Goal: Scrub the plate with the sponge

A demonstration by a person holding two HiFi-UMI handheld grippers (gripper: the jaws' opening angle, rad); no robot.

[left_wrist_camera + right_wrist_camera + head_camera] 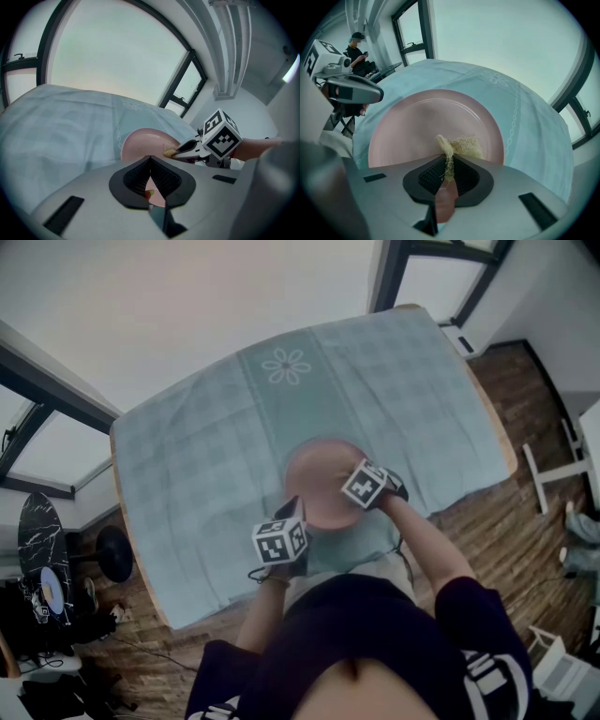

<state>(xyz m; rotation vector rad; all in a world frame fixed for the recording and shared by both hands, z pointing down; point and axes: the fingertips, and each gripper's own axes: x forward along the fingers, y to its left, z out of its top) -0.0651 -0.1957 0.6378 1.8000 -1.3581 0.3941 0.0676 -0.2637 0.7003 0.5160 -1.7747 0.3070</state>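
We find the round pink plate (317, 474) at the centre of the checked pale-green tablecloth (206, 456). Only the right gripper view shows the right gripper (449, 161) clamping a pale fibrous sponge (465, 146) against the plate. The left gripper (150, 161) pinches the plate's near rim.

In the blurred head view, the left gripper (292, 512) and right gripper (352, 486) cover the plate (314, 470) along its near rim. The sponge (465, 146) has its lower end buried between the right gripper's jaws.
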